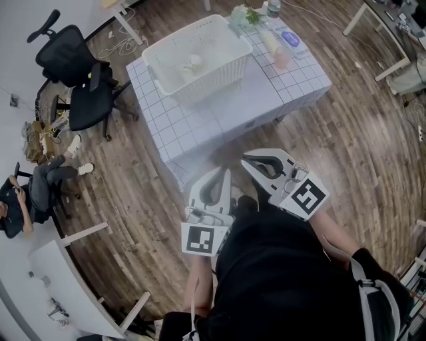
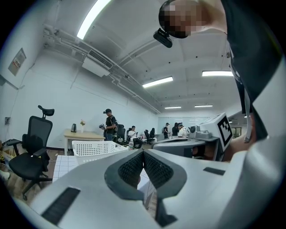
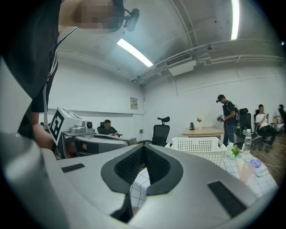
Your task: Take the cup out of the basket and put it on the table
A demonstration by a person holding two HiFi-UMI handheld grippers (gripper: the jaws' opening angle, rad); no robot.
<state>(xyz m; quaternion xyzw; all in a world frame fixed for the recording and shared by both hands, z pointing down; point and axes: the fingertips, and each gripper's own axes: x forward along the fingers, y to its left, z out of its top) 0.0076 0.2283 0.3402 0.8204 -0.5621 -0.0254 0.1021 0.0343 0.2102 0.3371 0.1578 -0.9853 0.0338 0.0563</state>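
Note:
A white slatted basket (image 1: pixel 200 40) stands on the far half of a table with a white checked cloth (image 1: pixel 219 113). A pale cup (image 1: pixel 193 64) lies inside it. Both grippers hover close to the person's body, short of the table's near edge. My left gripper (image 1: pixel 223 172) is shut with nothing between its pads (image 2: pixel 134 167). My right gripper (image 1: pixel 246 160) is shut and empty as well, pads (image 3: pixel 152 163) pressed together. The basket (image 2: pixel 91 150) (image 3: pixel 199 147) shows ahead in both gripper views, where the cup is hidden by its wall.
Bottles, a pink cup (image 1: pixel 282 56) and a small plant (image 1: pixel 243 14) crowd the table's far right corner. A black office chair (image 1: pixel 80 73) stands left of the table. A person sits on the floor side at the left (image 1: pixel 33 193). White desks stand around.

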